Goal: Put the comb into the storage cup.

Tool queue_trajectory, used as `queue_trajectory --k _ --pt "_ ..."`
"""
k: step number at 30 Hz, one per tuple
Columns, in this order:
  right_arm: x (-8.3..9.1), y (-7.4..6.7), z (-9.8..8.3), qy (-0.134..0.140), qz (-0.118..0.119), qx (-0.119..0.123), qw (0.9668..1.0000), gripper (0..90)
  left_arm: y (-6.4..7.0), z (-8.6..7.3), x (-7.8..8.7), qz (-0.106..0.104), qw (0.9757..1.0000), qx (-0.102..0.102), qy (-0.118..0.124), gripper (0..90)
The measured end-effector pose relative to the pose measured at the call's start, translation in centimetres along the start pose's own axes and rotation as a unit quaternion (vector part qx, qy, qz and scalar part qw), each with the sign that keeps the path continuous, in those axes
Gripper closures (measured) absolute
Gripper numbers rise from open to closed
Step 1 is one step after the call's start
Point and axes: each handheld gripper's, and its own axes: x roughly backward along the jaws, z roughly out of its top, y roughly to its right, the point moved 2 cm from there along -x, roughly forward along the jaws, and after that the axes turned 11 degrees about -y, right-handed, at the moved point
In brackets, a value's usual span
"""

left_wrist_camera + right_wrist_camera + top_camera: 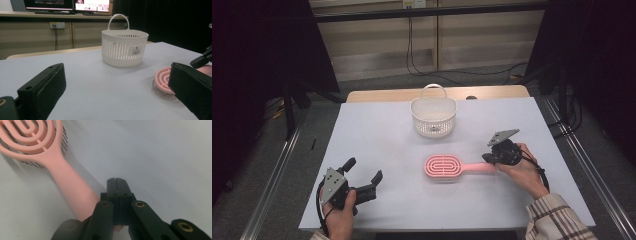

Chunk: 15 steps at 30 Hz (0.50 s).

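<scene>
Two tongs on the desk (362, 125), and only one matters right now. My right tongs (490, 158) sit at the handle end of the pink hairbrush (452, 168), pressed together; from the right gripper view (117, 182) the tips look shut beside or just over the handle (72, 192), and I can't tell if they actually pinch it. The brush lies flat, long axis running left-right, head pointing left, just near of the white basket (433, 117). My left tongs (363, 176) are spread wide, empty, well apart at the near left. So I'd guess the right hand carries it farther back to the basket.
</scene>
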Motion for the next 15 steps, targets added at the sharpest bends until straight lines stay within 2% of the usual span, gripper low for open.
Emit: queue_trajectory --k 15 --pt "0.15 -0.59 -0.44 -0.002 0.001 0.009 1.0000 90.0 -0.05 0.02 0.02 0.003 1.0000 0.000 0.002 1.6"
